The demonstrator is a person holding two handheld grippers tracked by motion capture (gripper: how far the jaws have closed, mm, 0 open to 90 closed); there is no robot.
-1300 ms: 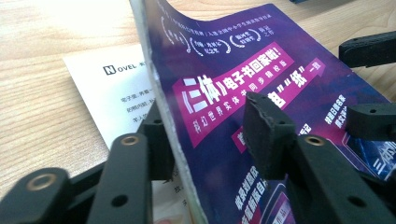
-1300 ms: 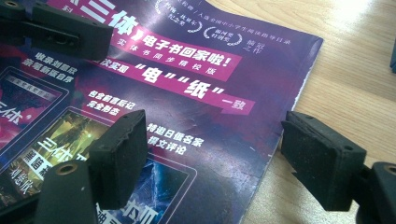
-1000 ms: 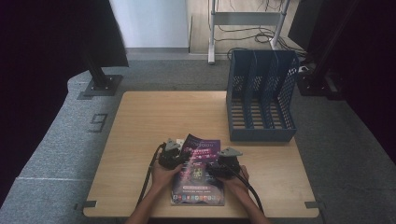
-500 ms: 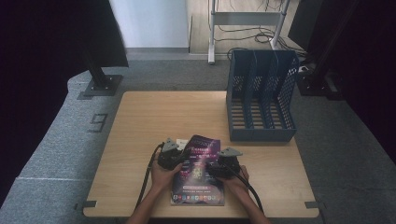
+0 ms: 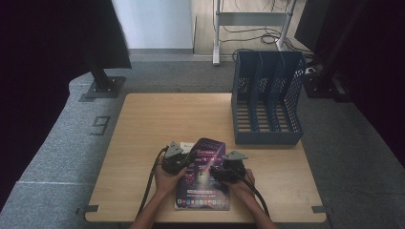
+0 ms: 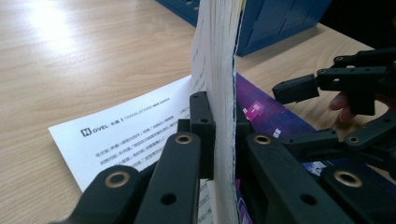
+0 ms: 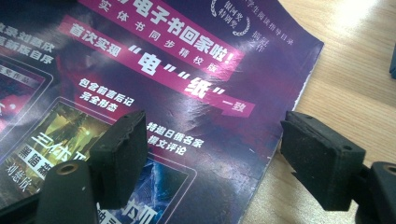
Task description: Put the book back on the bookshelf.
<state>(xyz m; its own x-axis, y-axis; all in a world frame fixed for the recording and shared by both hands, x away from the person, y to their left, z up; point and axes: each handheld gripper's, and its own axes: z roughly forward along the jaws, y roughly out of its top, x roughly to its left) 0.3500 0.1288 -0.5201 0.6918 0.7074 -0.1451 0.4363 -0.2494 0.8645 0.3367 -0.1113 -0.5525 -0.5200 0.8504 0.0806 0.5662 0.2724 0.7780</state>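
You're working in an office-like lab: a wooden table (image 5: 143,124) on grey carpet (image 5: 57,143), a blue file rack (image 5: 267,100), desk legs with loose cables (image 5: 258,24), and dark curtains (image 5: 47,43) around you.

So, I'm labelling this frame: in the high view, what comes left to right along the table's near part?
Left gripper → magazine → right gripper, with the blue file rack farthest right.

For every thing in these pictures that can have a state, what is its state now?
magazine: lying on the table, left edge lifted with its pages.
left gripper: shut on the magazine's lifted pages; its jaws have just been closing.
right gripper: open, jaws straddling the magazine's right edge.
file rack: upright, compartments empty.
table: bears the magazine and the rack.
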